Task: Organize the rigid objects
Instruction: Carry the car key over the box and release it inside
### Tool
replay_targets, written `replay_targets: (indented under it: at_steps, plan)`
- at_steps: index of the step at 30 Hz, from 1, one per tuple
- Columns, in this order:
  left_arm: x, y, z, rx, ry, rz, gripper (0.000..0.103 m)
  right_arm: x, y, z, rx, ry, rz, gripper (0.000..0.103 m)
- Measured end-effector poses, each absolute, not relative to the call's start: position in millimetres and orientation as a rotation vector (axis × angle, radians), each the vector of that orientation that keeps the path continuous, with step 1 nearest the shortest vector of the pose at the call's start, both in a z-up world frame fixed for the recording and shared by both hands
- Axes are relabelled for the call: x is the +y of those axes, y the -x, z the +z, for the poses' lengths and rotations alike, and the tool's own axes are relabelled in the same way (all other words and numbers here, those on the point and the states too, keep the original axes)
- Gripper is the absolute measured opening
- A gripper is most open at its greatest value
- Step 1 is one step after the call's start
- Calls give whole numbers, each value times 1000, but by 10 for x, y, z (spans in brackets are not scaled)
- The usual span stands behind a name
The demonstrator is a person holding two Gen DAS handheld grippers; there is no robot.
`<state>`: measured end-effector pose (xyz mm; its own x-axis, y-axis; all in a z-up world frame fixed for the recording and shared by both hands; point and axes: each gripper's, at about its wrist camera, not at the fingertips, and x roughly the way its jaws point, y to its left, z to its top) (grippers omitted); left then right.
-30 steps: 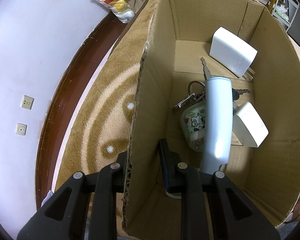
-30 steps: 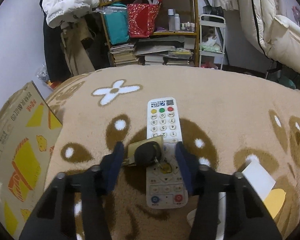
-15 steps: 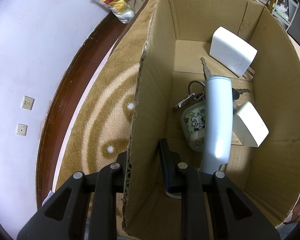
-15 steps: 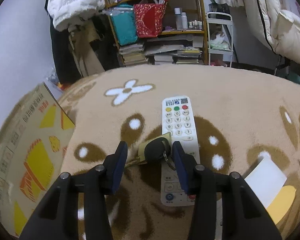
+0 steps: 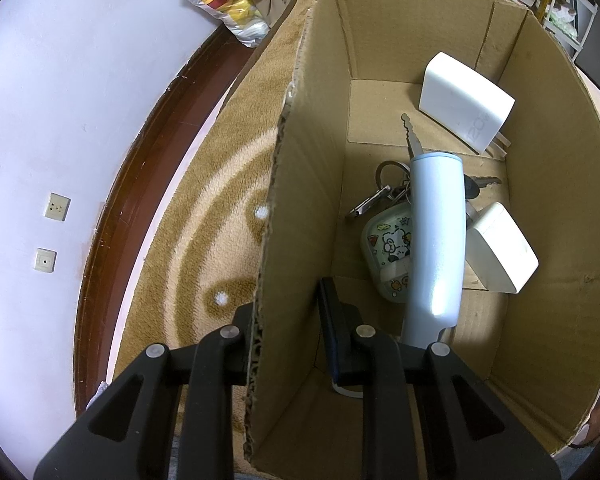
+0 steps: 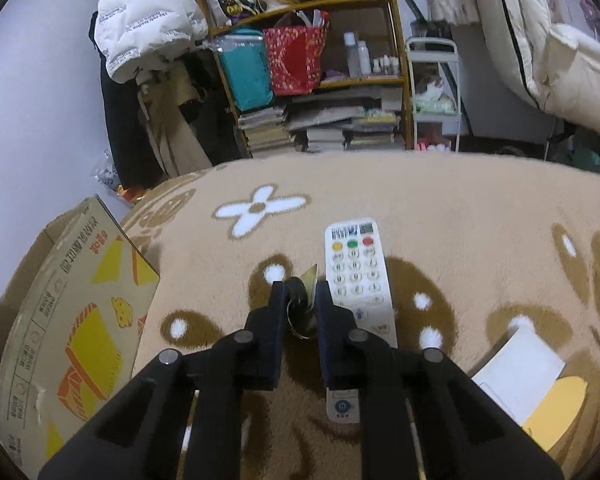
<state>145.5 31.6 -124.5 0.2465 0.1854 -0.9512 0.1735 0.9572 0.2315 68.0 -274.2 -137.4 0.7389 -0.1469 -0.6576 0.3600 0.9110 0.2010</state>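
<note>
Right wrist view: right gripper [image 6: 298,300] at frame centre, fingers narrowed onto a black key fob [image 6: 299,289] with a brass tag, likely for carrying to the cardboard box [image 6: 72,320] at lower left; white remote [image 6: 358,270] just beside, on a beige patterned rug [image 6: 460,216], cluttered shelves [image 6: 312,80] above. Left wrist view: left gripper [image 5: 288,320] astride the box's wall, apparently steadying it, with a pale blue tube [image 5: 436,232], keys [image 5: 388,192] and white chargers [image 5: 466,100] inside.
</note>
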Motion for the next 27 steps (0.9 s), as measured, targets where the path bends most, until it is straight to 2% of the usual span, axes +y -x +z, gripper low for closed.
replay_targets:
  at_steps: [17, 27]
  plan:
    - [312, -1460, -1247, 1329, -316, 8, 21, -2094, -610, -498, 502, -212, -135, 15]
    - [335, -1471, -1239, 1330, -312, 8, 21, -1697, -639, -383, 503, -189, -12, 15]
